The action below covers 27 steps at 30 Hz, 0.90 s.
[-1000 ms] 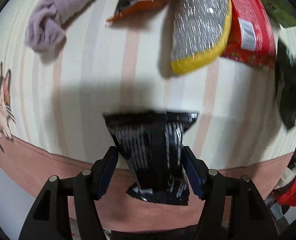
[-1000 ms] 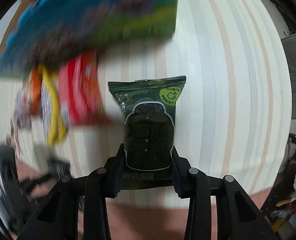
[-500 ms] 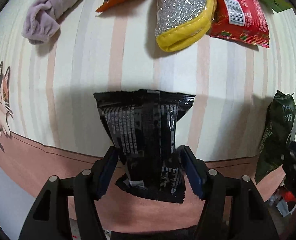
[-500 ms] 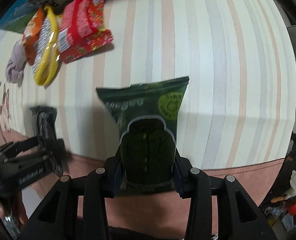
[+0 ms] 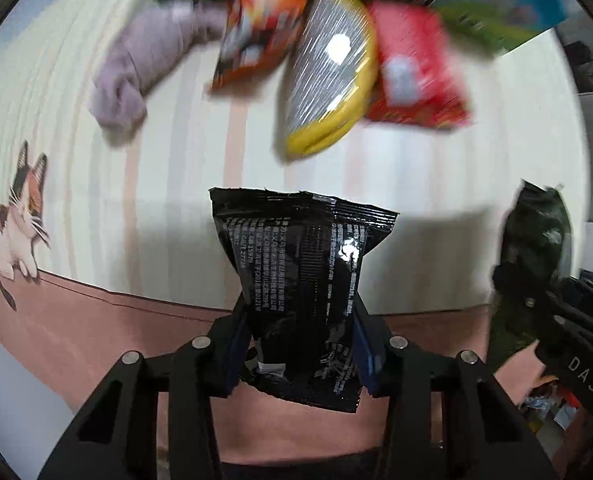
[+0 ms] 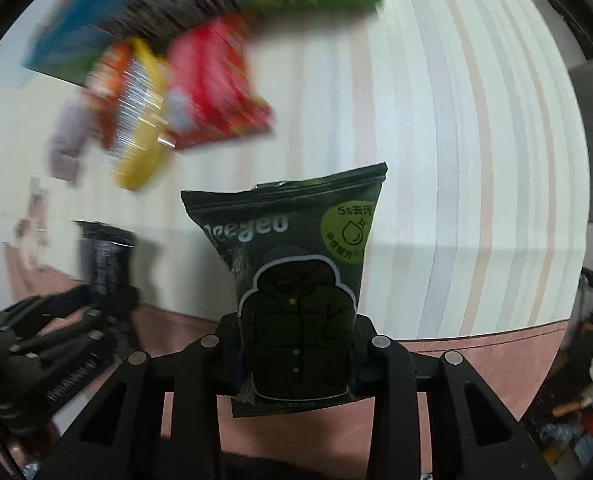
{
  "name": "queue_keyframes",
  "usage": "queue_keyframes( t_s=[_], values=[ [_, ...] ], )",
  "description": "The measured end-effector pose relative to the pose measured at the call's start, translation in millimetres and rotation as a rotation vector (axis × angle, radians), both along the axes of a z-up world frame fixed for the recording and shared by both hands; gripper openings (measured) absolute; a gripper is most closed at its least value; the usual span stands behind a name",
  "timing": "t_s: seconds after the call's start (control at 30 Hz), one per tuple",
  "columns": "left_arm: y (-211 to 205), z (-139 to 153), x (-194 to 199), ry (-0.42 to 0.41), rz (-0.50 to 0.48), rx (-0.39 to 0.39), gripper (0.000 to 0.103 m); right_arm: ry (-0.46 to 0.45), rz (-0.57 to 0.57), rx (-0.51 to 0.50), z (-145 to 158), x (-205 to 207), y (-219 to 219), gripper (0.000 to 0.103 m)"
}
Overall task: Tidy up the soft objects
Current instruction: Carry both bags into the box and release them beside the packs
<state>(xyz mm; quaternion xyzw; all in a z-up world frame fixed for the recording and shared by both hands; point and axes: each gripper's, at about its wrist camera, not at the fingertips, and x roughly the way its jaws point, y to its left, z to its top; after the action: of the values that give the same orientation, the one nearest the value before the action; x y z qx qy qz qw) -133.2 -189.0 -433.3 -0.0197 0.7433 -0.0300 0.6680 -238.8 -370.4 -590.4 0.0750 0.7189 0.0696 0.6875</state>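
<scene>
My left gripper [image 5: 300,344] is shut on a black foil packet [image 5: 300,280] and holds it above the striped cloth near its front edge. My right gripper [image 6: 296,356] is shut on a dark green packet [image 6: 296,280] with a jacket drawing, also held above the cloth. The green packet shows at the right of the left wrist view [image 5: 536,236]. The black packet shows at the left of the right wrist view [image 6: 104,260]. Further back lie a lilac cloth roll [image 5: 144,64], an orange packet [image 5: 260,28], a silver and yellow pouch [image 5: 328,76] and a red packet [image 5: 412,68].
A large blue and green bag [image 6: 200,4] lies at the back of the striped tablecloth [image 5: 184,184]. A cat picture [image 5: 16,216] marks the cloth's left front. The cloth's pink border [image 6: 476,356] runs along the front edge. Clutter shows beyond the right edge [image 6: 592,400].
Both grippers have tilted upward or moved forward with their packets, bringing the back row of items and the big bag more into view; the views are blurred by motion. Both grips are unchanged.
</scene>
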Motion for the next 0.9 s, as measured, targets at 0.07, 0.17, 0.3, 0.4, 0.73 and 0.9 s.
queue_keyframes(
  t_s=[0.07,0.17,0.3,0.4,0.73,0.9],
  values=[
    [-2,36,7,-0.058,-0.006,-0.031,0.041,-0.055,0.002,0.050,36,6,0,0.037],
    [-1,93,29,-0.148,-0.001,-0.091,0.041,-0.162,0.001,0.116,97,28,1,0.037],
    [8,146,78,-0.240,-0.006,-0.143,0.042,-0.282,0.004,0.139,160,74,3,0.037],
    [16,160,126,-0.284,0.001,-0.112,0.042,-0.341,-0.004,0.070,178,116,-3,0.037],
    [51,88,272,-0.176,0.054,-0.039,0.042,-0.188,-0.064,-0.084,96,263,10,0.037],
    [48,43,314,-0.098,0.029,-0.016,0.042,-0.088,-0.055,-0.144,32,280,23,0.037]
  ],
)
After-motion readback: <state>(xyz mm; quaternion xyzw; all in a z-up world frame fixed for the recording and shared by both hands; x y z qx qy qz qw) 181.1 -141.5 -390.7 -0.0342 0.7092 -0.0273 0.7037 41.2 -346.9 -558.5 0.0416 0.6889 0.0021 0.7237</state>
